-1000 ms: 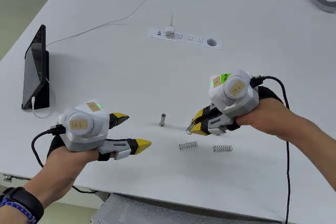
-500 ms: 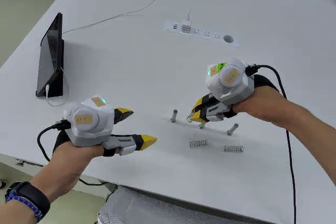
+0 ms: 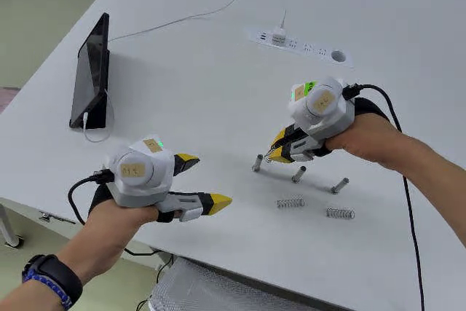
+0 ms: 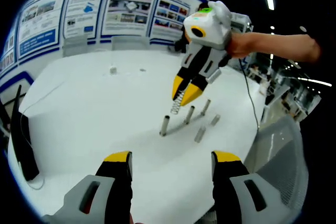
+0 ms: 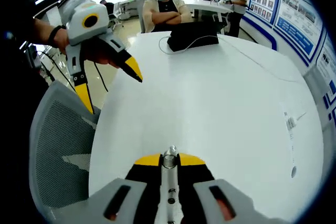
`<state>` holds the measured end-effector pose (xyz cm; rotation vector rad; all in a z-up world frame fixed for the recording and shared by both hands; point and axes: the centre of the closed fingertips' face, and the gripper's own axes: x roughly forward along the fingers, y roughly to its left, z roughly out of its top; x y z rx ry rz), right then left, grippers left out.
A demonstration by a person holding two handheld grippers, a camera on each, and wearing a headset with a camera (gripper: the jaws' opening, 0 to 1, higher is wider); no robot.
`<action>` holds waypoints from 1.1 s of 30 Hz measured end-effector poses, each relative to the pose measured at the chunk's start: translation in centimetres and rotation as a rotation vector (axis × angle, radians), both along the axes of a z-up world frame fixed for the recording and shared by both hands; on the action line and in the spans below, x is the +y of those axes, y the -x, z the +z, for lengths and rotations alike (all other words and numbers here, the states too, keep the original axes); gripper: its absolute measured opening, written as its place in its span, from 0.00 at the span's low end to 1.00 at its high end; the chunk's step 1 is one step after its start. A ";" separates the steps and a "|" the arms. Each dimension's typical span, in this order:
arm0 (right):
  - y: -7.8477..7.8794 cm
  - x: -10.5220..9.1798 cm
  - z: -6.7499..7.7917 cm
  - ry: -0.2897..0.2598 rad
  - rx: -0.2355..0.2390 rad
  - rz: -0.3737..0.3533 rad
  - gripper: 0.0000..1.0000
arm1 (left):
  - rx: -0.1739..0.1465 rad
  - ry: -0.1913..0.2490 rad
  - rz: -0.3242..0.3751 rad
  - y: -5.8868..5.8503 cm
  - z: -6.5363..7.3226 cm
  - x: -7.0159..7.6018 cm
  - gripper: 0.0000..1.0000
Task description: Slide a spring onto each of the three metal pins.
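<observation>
Three short metal pins stand upright in a row on the white table: left pin (image 3: pixel 257 163), middle pin (image 3: pixel 298 174), right pin (image 3: pixel 339 185). My right gripper (image 3: pixel 277 155) hovers just above and right of the left pin, shut on a small spring (image 3: pixel 270 157) that pokes out between its yellow tips (image 5: pixel 169 157). Two more springs (image 3: pixel 290 202) (image 3: pixel 340 213) lie flat in front of the pins. My left gripper (image 3: pixel 206 178) is held open and holds nothing, to the left of the pins. In the left gripper view, the spring (image 4: pixel 177 103) hangs above the nearest pin (image 4: pixel 165 125).
A dark tablet (image 3: pixel 91 71) stands propped at the table's left edge. A white power strip (image 3: pixel 298 43) with a plugged cable lies at the back. A grey mesh chair (image 3: pixel 189 289) sits below the near table edge. People stand beyond the table's far side (image 5: pixel 164 9).
My right gripper, still holding the spring, has drawn closer to the left pin and lifted slightly, uncovering the other two pins. The left gripper stays open and much where it was.
</observation>
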<state>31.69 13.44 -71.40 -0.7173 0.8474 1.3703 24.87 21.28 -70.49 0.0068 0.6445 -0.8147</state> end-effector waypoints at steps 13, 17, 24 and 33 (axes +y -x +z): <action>-0.4 0.9 -1.0 0.020 0.003 0.035 0.12 | 0.011 0.008 0.030 0.1 -0.1 0.9 0.61; -0.4 1.0 -1.2 0.024 0.005 0.042 0.12 | 0.014 0.009 0.035 0.2 -0.2 1.0 0.61; -0.3 1.0 -1.5 0.037 0.005 0.057 0.13 | 0.020 0.010 0.042 0.3 -0.3 1.3 0.61; -0.1 1.1 -2.5 0.066 -0.004 0.089 0.13 | 0.024 0.013 0.042 0.4 -0.4 1.2 0.61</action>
